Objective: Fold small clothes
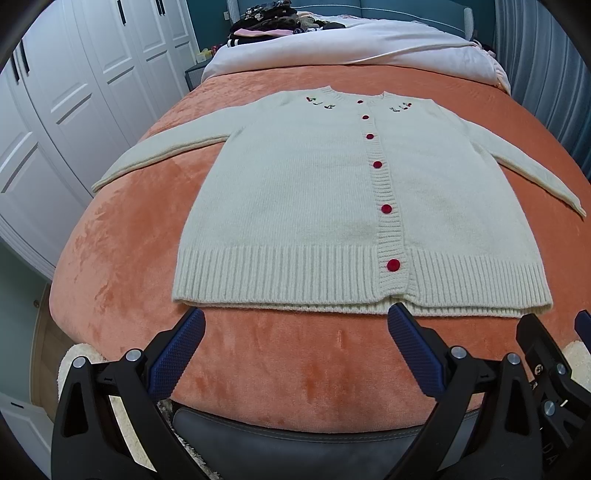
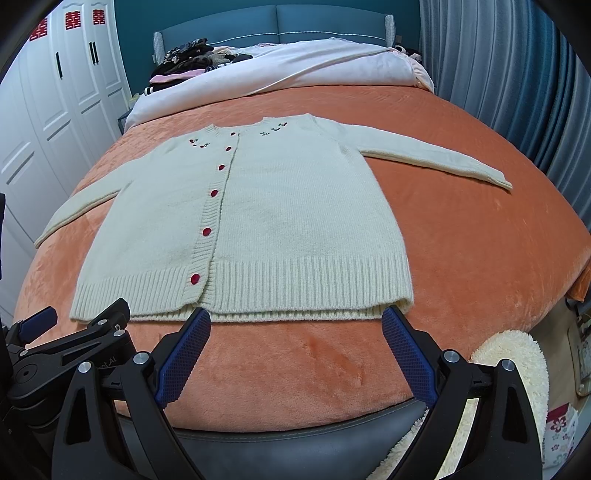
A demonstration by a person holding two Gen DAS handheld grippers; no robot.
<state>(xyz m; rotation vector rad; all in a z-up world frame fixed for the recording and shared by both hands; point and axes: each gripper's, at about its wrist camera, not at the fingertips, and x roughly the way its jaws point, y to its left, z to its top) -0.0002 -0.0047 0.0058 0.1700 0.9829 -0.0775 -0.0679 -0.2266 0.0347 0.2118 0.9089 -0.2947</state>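
A cream knit cardigan [image 1: 306,192] with red buttons lies flat and buttoned on the orange bedspread [image 1: 277,354], both sleeves spread out to the sides. It also shows in the right wrist view [image 2: 280,229]. My left gripper [image 1: 295,317] is open and empty, its fingertips just short of the ribbed hem at the left half. My right gripper [image 2: 295,317] is open and empty, just short of the hem at the right half. The right gripper shows at the lower right edge of the left wrist view [image 1: 546,354].
A white duvet [image 1: 351,44] and a pile of dark clothes [image 1: 262,22] lie at the head of the bed. White wardrobes [image 1: 55,110] stand to the left, blue curtains [image 2: 517,92] to the right. A fluffy cream rug [image 2: 513,365] lies by the bed's foot.
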